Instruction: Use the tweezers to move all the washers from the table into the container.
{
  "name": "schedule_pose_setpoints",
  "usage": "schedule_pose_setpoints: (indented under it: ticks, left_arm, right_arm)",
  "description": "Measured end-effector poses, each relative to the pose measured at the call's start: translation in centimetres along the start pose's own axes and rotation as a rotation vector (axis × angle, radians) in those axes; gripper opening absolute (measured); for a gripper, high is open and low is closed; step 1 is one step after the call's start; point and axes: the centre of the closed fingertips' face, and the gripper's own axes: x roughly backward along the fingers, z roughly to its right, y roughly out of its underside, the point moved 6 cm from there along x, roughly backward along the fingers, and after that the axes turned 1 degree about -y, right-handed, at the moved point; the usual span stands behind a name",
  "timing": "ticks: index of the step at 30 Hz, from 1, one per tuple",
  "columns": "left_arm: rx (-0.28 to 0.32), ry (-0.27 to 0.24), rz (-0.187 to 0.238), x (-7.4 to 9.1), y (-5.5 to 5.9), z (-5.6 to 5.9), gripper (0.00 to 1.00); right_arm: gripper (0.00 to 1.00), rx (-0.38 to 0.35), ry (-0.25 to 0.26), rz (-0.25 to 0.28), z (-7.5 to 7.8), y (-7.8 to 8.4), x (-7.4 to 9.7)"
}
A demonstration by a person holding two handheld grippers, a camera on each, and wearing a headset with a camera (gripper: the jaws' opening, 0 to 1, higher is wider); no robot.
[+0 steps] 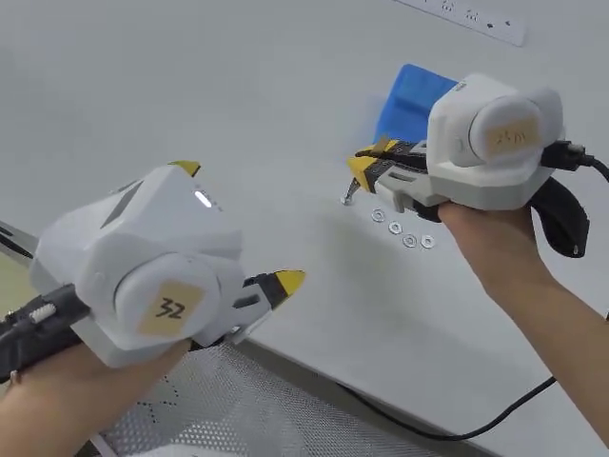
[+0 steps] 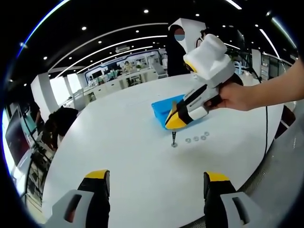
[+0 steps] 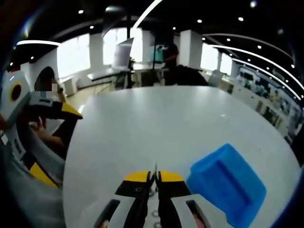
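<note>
Fingers of the right gripper (image 1: 366, 169) are pinched shut on the tweezers (image 1: 349, 195) in the head view. The slim metal tip angles down to the tabletop (image 1: 238, 95) just left of the washers (image 1: 395, 228), likely so it can reach the nearest ring. Four small flat metal rings lie in a short row on the smooth white surface. A blue plastic container (image 1: 409, 95) sits just beyond them, close for a short carry. At near left, the left gripper (image 1: 236, 225) is spread wide and empty, judged to be on standby.

Left gripper view: its own yellow-tipped fingers (image 2: 97, 175) stand well apart, holding nothing. Ahead, the tweezers (image 2: 173, 138) touch down beside the row of washers (image 2: 195, 138); whether one is caught cannot be told.

Right gripper view: the fingers (image 3: 137, 176) meet around the thin tweezers (image 3: 155, 170). To their right is the container (image 3: 228, 183), a rectangular, rounded, matte tray.
</note>
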Motion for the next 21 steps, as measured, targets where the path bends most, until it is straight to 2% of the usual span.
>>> schedule_pose_setpoints:
  ticks: [14,18,21]
  left_arm:
    - [-0.002,-0.003,-0.007,0.0,0.1,0.0,0.83]
    - [0.002,-0.003,0.0,0.0,0.0,-0.1,0.86]
    - [0.02,0.013,0.029,0.1,-0.4,0.2,0.91]
  right_arm:
    - [0.01,-0.009,0.0,0.003,0.1,-0.3,-0.7]
    - [0.01,-0.007,0.005,-0.006,0.0,-0.4,-0.7]
    - [0.01,-0.029,-0.004,0.007,-0.1,-0.8,-0.2]
